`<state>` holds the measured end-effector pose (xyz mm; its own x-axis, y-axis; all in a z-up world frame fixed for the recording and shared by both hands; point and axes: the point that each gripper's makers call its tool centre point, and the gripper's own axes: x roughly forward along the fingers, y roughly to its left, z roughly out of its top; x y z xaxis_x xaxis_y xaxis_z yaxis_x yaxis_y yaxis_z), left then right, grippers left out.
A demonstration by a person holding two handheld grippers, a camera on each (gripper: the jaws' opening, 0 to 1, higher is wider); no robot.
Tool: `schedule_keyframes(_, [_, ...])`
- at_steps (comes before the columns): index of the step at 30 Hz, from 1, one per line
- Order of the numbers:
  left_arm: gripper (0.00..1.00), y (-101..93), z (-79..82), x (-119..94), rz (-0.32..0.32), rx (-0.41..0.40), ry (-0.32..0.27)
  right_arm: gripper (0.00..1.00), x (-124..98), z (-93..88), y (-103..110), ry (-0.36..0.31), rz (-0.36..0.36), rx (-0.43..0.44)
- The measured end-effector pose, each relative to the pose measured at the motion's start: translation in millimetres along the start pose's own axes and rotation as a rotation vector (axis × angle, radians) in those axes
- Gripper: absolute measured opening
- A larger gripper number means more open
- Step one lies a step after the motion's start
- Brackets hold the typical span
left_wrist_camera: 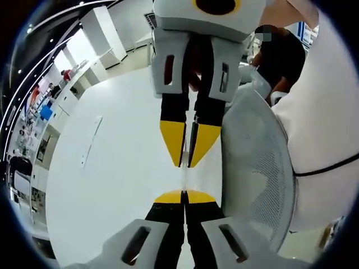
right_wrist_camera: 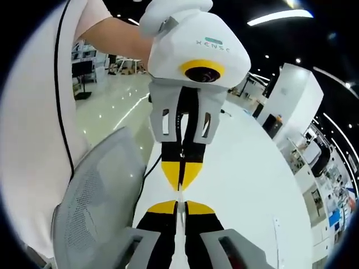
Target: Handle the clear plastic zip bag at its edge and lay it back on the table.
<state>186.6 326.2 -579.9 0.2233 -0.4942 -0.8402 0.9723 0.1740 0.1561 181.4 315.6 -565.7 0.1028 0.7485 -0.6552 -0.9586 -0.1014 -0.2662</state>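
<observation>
Left gripper [left_wrist_camera: 183, 197] jaws together, clamped on thin edge of bag [left_wrist_camera: 184, 178], held taut above table [left_wrist_camera: 112, 185]; right gripper [right_wrist_camera: 180, 207] pinches opposite edge likewise. Step: bag lifted between both, not yet laid down. Next: lower flat, release. Chair back [left_wrist_camera: 255, 168] crowds near table edge; slim strip [left_wrist_camera: 90, 140] lies farther off

clear zip bag [left_wrist_camera: 184, 168], edge-on, stretched taut

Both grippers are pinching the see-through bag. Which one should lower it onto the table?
Probably either: the left gripper and right gripper are both shut on the bag's thin edge, facing each other just above the white table. Neither looks better placed, so lower together.
</observation>
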Motion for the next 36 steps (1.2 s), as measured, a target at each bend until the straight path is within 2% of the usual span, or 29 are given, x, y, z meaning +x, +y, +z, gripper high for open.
schedule_keyframes(17, [0.00,-1.1,-1.3,1.2,-0.005,-0.011,-0.005,0.00,4.4,0.2,1.7,0.006,0.016,0.012])
schedule_keyframes(36, [0.00,0.4,-1.2,0.4,0.004,-0.009,-0.018,0.00,3.8,-2.7,-0.5,0.034,-0.006,-0.007])
